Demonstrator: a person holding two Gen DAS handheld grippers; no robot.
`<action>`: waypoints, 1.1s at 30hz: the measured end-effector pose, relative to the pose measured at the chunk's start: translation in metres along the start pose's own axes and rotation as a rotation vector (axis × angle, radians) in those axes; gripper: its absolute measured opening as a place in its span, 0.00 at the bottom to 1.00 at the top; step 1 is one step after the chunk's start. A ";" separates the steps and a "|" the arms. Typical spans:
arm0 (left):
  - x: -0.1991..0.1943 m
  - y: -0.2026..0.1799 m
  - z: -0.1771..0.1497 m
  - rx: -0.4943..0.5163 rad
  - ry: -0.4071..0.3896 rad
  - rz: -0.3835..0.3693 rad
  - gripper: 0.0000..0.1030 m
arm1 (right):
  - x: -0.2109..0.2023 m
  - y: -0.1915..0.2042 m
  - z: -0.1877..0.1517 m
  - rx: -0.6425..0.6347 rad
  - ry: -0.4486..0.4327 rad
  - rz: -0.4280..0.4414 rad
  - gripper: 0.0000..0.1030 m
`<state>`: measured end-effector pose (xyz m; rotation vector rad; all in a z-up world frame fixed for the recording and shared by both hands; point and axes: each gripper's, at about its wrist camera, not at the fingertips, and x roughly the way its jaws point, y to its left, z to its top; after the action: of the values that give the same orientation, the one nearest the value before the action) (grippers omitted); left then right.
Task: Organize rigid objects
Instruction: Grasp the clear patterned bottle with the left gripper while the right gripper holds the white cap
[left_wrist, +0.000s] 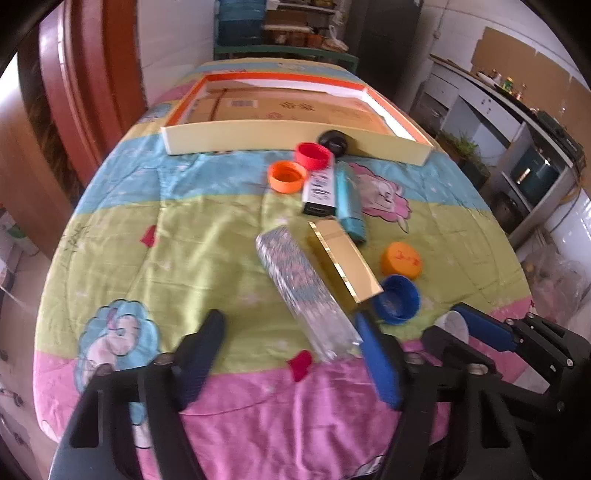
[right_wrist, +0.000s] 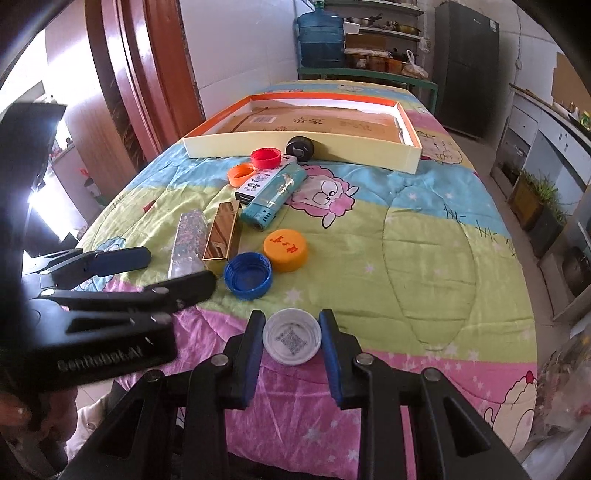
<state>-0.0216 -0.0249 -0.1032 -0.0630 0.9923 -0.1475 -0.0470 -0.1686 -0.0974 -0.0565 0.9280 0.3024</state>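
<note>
Step in hand: pick-up of two items at once, judged from the jaw positions. Right gripper (right_wrist: 291, 341) is clamped on the white cap (right_wrist: 291, 336), open side up, low on the pink band of the quilt (right_wrist: 424, 236); both pads touch the rim. Left gripper (left_wrist: 291, 339) has jaws spread, not pressing anything; the near end of the glittery tube (left_wrist: 306, 291) lies between them, right pad just beside it, left pad apart.

Next move, as I read it: left jaws need to shut squarely across the tube, which lies at a slant and touches the gold box (left_wrist: 345, 258), so the grip should avoid dragging that along. Then both loads go up to the shallow tray (left_wrist: 295, 138) at the far end of the table, lifted over its front wall.

Count, loose on the quilt:
- caps: six (white, blue (left_wrist: 397, 299), orange with red print (left_wrist: 402, 260), orange open (left_wrist: 287, 177), red (left_wrist: 313, 155), black (left_wrist: 334, 142) against the tray wall)
- long items: four (tube, gold box, white printed box (left_wrist: 320, 190), teal box (left_wrist: 349, 201))
- tray: one; nothing sorted into it yet.
</note>
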 end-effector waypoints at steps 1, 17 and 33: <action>-0.001 0.005 0.000 -0.007 -0.001 0.008 0.50 | 0.000 0.000 0.000 -0.001 0.000 -0.001 0.29; 0.007 0.020 0.019 -0.014 -0.001 -0.024 0.20 | 0.007 0.000 0.013 0.011 0.007 0.028 0.29; -0.010 0.033 0.050 -0.033 -0.096 -0.063 0.20 | -0.007 -0.024 0.058 0.080 -0.083 0.039 0.29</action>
<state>0.0177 0.0085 -0.0716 -0.1307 0.8978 -0.1844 0.0011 -0.1832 -0.0594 0.0476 0.8582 0.3015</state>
